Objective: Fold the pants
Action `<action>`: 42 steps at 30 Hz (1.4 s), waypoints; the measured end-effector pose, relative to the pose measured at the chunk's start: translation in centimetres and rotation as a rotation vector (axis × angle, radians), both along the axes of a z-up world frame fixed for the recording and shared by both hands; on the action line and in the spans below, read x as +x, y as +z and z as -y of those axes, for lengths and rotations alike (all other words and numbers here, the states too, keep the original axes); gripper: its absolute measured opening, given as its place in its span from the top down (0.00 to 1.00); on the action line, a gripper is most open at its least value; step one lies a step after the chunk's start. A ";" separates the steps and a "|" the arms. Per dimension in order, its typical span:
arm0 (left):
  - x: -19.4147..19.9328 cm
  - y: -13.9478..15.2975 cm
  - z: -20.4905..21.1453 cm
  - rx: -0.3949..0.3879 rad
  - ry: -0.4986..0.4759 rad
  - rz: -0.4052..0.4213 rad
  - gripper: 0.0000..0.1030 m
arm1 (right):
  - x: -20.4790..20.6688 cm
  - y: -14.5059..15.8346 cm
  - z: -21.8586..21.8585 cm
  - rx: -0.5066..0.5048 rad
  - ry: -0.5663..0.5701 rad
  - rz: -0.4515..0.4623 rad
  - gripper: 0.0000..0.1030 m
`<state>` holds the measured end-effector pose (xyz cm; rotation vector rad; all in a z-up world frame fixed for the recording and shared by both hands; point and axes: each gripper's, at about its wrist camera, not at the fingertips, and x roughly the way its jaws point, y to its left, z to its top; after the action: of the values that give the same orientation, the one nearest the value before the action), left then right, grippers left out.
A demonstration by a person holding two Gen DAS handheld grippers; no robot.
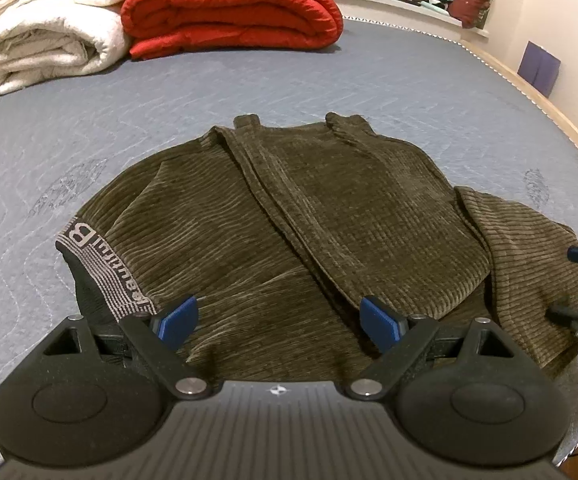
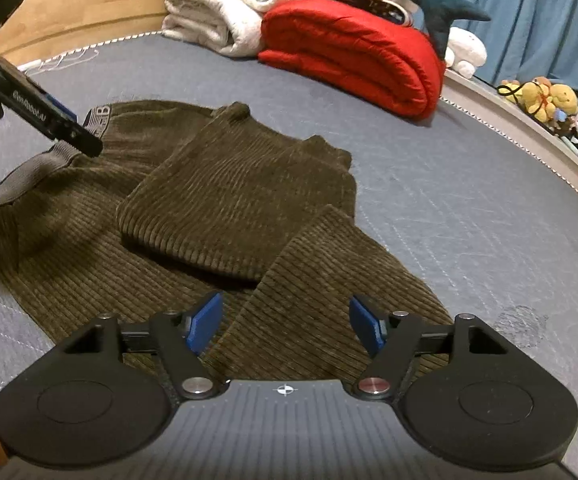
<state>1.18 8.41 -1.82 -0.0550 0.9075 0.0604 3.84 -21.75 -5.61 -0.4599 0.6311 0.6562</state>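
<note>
both claws stand apart and grip nothing. left gripper (image 1: 279, 322), with its blue pads spread wide, hovers over the near edge of the olive-brown ribbed corduroy pants (image 1: 289, 216), close to the grey elastic waistband with woven lettering (image 1: 101, 268). right gripper (image 2: 285, 326) hangs over a corduroy leg end near the mattress edge, cloth showing between its pads, though none of it looks pinched.

the pants lie on the blue-grey quilted mattress (image 1: 329, 80), near its front. as far as the pictures show, folding is partly done: the leg section is doubled back over the seat, making a thick upper layer with its hems toward the far side. that layer sits crooked, and one ribbed flap sticks out to the right, loose and unaligned. the waistband end is bunched and slightly lifted.

i judge what is left to be tucking in the stray flap, squaring the edges, and one more fold into a compact bundle.

far back rest a rolled red quilted blanket (image 1: 229, 8) and a folded cream fleece blanket (image 1: 49, 28), well apart from the pants.
</note>
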 end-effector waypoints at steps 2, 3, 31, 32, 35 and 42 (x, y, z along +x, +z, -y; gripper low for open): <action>0.0 0.0 0.0 -0.001 -0.001 -0.002 0.11 | 0.0 -0.8 -0.8 -0.033 0.024 -0.029 0.19; 0.0 -0.1 0.0 -0.002 -0.003 -0.004 0.11 | 0.0 -1.4 -1.3 -0.058 0.050 -0.051 0.15; 0.1 -0.2 0.0 0.008 0.000 -0.015 0.11 | 1.3 -1.0 0.7 0.010 -0.018 -0.078 0.93; 0.1 -0.3 0.0 0.009 0.001 -0.016 0.11 | 1.0 -1.4 0.5 -0.010 -0.009 -0.075 0.86; 0.1 -0.3 -0.1 0.005 0.004 -0.018 0.11 | -0.2 -2.6 -0.6 -0.063 0.049 -0.043 0.60; 0.4 -0.7 0.1 0.008 0.000 -0.029 0.11 | -0.8 -3.7 -2.1 -0.129 0.114 -0.052 0.39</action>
<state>1.55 8.30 -2.48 -0.0469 0.9367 0.0650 3.00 -19.62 -9.26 -0.6037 0.7031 0.7397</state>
